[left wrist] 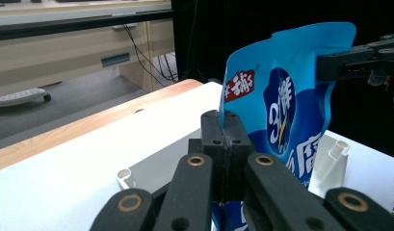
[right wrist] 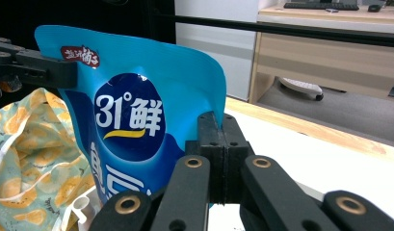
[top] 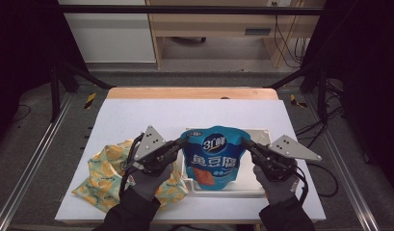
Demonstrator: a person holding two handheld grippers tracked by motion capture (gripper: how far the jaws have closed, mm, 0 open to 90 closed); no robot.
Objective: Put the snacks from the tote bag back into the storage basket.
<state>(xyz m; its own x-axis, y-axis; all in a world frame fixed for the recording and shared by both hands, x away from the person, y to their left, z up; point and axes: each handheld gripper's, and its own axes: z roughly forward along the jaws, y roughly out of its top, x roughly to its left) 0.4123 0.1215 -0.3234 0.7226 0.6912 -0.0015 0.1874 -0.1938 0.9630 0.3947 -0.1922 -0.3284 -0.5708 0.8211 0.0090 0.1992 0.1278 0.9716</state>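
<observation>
Holding blue snack pouch [top: 215, 155] upright above white tray [top: 262, 134], both grippers clamped.

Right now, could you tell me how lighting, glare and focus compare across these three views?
High view: dark surroundings, evenly lit white table, snack bag small and slightly soft. Left gripper view: the left tongs are close yet fairly sharp, the background desk soft. Right gripper view: a faint sheen on the bag's blue top, its print crisp, and the yellow patterned cloth slightly blurred.

Both gloved hands reach in from the near edge. The left gripper [top: 184, 140] and right gripper [top: 244, 141] angle inward toward each other, jaws clamped together.
</observation>
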